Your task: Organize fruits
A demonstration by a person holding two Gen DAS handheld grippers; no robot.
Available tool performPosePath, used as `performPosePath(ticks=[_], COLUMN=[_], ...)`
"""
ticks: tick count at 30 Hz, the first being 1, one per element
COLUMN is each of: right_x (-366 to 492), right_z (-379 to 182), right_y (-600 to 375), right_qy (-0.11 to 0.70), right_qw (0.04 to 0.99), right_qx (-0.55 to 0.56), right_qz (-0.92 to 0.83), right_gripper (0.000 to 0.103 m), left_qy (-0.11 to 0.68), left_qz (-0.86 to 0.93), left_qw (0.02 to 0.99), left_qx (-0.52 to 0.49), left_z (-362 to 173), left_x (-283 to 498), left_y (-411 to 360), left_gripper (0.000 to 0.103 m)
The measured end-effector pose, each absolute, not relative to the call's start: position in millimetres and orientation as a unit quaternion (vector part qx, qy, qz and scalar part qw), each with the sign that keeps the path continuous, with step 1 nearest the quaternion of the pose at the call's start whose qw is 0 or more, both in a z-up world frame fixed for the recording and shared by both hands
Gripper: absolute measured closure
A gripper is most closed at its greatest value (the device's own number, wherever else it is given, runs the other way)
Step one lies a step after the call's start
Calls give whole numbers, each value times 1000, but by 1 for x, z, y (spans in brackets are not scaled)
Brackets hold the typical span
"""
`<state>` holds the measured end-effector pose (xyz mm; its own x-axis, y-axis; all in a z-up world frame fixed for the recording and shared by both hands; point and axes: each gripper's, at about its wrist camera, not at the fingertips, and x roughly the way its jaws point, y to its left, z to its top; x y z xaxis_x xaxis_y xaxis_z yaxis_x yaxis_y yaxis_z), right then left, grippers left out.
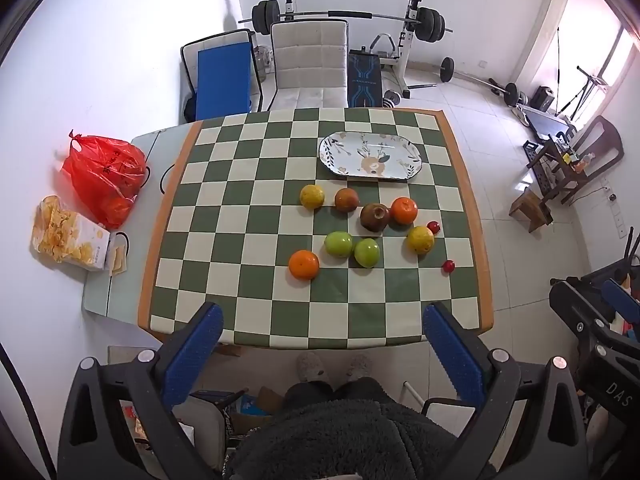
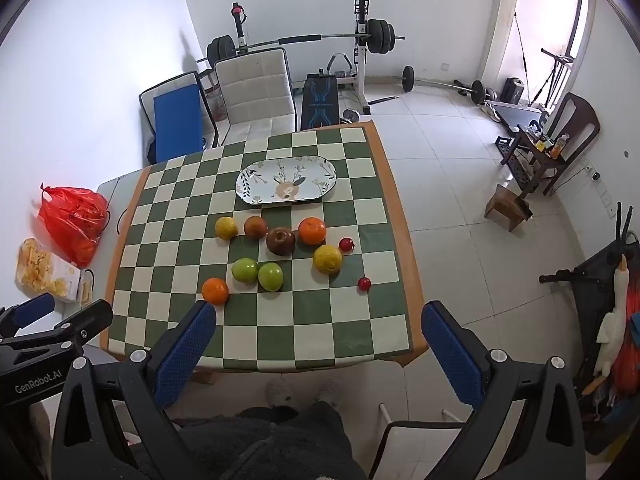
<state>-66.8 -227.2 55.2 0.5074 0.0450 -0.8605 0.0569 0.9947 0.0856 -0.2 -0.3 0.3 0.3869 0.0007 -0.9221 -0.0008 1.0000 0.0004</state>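
Observation:
Several fruits lie loose on the checkered tablecloth (image 1: pixel 224 216): two green apples (image 1: pixel 338 243), two oranges (image 1: pixel 304 265), two yellow citrus (image 1: pixel 312 196), two dark red-brown fruits (image 1: pixel 375 217) and two small red fruits (image 1: pixel 448 266). An empty oval floral plate (image 1: pixel 370 155) sits behind them; it also shows in the right wrist view (image 2: pixel 286 181). My left gripper (image 1: pixel 322 320) is open and empty, high above the table's near edge. My right gripper (image 2: pixel 318 320) is open and empty, held likewise above the near edge, with the nearest orange (image 2: pixel 215 291) just beyond its left finger.
A red plastic bag (image 1: pixel 104 176) and a snack box (image 1: pixel 68 240) sit on the table's bare left side. Two chairs (image 1: pixel 310 64) stand behind the table, with a barbell rack beyond. The person's legs and slippers are below the near edge.

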Motion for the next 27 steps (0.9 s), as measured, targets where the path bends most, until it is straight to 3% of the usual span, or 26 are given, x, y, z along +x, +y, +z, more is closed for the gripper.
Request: performPosePath(ticks=[27], right_x=[-74], right_z=[78], right_y=[-230], right_qy=[487], right_qw=[872], right_qx=[53], right_qz=[-5], right_gripper=[0], left_qy=[545], left_qz=[-1], left_qw=[839], left_qx=[-3], left_z=[26], left_x=[-2], left_y=[-6], left_gripper=[1])
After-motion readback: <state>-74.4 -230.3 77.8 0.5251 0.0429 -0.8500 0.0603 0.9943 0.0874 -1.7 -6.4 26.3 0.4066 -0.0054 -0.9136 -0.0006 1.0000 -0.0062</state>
